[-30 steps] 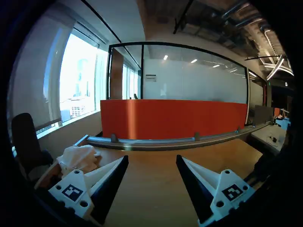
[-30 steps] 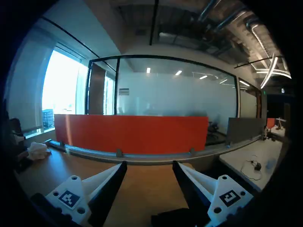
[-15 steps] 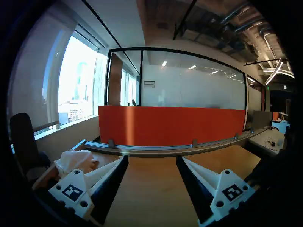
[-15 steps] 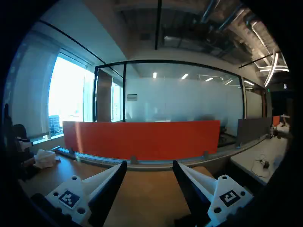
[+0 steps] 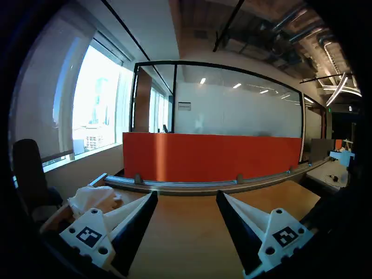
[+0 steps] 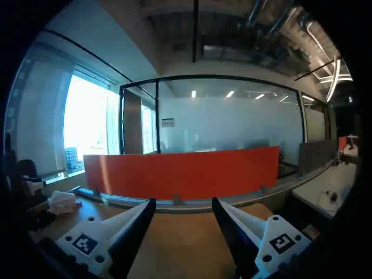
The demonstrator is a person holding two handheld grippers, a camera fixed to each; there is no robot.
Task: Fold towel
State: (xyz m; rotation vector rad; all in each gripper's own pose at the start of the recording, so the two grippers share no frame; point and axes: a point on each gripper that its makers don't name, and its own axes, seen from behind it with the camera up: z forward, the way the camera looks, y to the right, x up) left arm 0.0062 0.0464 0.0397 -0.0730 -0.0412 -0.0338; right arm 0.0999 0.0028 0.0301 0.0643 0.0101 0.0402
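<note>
The left gripper [image 5: 186,193] and right gripper [image 6: 183,200] hover released and empty over the wooden desk [image 5: 186,237], apparently uncommitted, since the crumpled towel [image 5: 93,199] lies away at eight o'clock.

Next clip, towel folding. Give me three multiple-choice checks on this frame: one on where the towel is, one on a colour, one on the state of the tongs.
1. Where is the towel in the left gripper view?
A. on the floor
B. crumpled at the left end of the table
C. hanging from the ceiling

2. What colour is the divider behind the table?
A. blue
B. grey
C. orange

3. How do the left tongs and right tongs stand?
A. both open and empty
B. both shut on the towel
C. one open, one shut

Answers:
1 B, the white heap sits on the wood top's left end.
2 C, the panel is plainly orange.
3 A, bare tabletop shows through each gap.
</note>
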